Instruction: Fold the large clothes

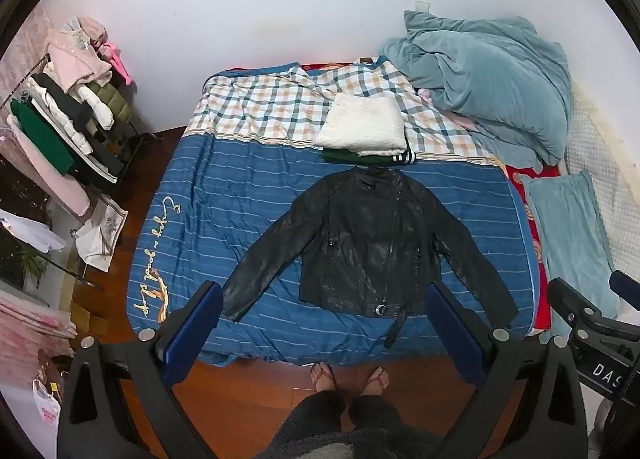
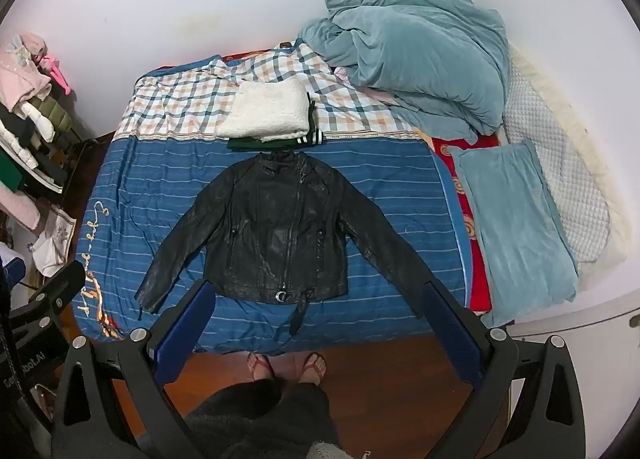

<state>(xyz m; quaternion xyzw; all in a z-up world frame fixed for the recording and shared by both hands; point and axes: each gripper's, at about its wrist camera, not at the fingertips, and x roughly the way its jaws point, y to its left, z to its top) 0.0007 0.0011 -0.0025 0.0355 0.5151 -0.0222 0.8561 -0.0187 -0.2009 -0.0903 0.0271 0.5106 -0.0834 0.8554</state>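
A black jacket (image 1: 366, 247) lies flat, front up and sleeves spread, on the blue striped part of the bed (image 1: 248, 195), its collar just below a stack of folded clothes (image 1: 362, 127). The left gripper (image 1: 324, 323) and right gripper (image 2: 316, 319) hover above the jacket's hem, both spread wide and empty. Folding appears not yet begun; the next move likely calls for lowering each gripper to a sleeve and drawing it across the jacket's chest.

jackets: 1 (image 2: 276, 227) | folded garments: perhaps 2 (image 2: 266, 113) | pillows: 1 (image 2: 516, 227) | grippers: 2 (image 1: 326, 335)
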